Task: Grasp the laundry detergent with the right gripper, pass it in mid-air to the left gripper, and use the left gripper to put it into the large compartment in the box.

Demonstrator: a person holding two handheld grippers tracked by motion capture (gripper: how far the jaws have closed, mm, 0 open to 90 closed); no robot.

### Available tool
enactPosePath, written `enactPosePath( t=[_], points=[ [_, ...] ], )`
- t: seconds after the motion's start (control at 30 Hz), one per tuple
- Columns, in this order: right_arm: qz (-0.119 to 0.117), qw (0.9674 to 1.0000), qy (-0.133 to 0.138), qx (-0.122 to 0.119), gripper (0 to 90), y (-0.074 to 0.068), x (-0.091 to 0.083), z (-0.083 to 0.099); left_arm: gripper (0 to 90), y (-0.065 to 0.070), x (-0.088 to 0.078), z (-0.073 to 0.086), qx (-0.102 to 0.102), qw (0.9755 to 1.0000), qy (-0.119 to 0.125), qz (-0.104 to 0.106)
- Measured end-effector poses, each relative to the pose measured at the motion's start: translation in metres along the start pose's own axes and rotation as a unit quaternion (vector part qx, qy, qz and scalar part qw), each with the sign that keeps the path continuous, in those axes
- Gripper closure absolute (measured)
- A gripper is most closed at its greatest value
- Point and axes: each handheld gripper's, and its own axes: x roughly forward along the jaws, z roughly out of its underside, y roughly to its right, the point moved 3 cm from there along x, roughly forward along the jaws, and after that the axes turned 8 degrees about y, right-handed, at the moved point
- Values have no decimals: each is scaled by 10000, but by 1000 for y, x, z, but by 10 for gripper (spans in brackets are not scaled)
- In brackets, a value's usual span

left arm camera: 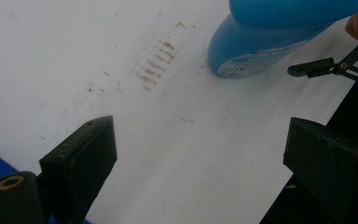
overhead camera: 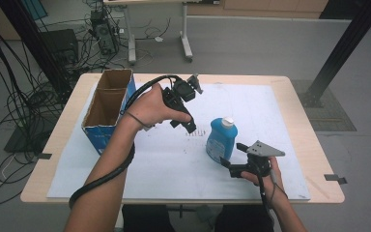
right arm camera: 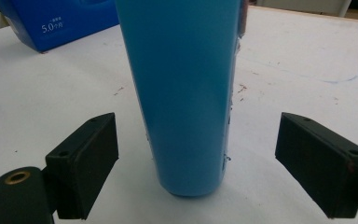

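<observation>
High view puts the upright blue plastic bottle with a white cap point(overhead camera: 221, 139) at centre frame on the white-covered bench point(overhead camera: 294, 135). Right hand-held gripper point(overhead camera: 228, 167) brackets it, jaws apart (nothing clamped); left hand-held gripper point(overhead camera: 189, 126) gapes empty. Grasping and lifting remain.

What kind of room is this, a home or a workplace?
Probably a lab or workshop: bundles of cables on the floor, a computer tower under a desk, and a paper-covered table with a blue bottle.

Bottle point(overhead camera: 221, 141) stands upright mid tabletop point(overhead camera: 299, 104), on the sheet point(overhead camera: 174, 164). I see the box point(overhead camera: 107, 108) at its 9 o'clock, well apart; my right gripper point(overhead camera: 228, 166) just at its 6, left gripper point(overhead camera: 192, 126) near 10.
</observation>
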Motion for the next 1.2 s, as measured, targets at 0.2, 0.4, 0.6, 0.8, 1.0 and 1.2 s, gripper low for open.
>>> enactPosePath(
  t=[0.2,0.4,0.6,0.8,1.0,1.2],
  points=[
    [26,10000,53,-71,128,-1,5,-1,98,0,0,0,44,10000,-21,-17],
    [32,9998,134,-138,128,-1,12,-7,98,-1,0,2,23,10000,-35,-25],
    [6,9997,183,-154,127,-4,19,-9,97,-3,-1,3,12,10000,-42,-37],
    [-14,9996,221,-153,127,-6,24,-9,98,-4,-1,3,0,10000,-60,-36],
    [-2,9995,268,-181,126,-7,29,-9,98,-4,0,3,-6,10000,-62,-28],
    [27,9991,367,-195,125,-7,33,-9,98,-5,-1,4,-26,10000,-51,-31]
  ],
)
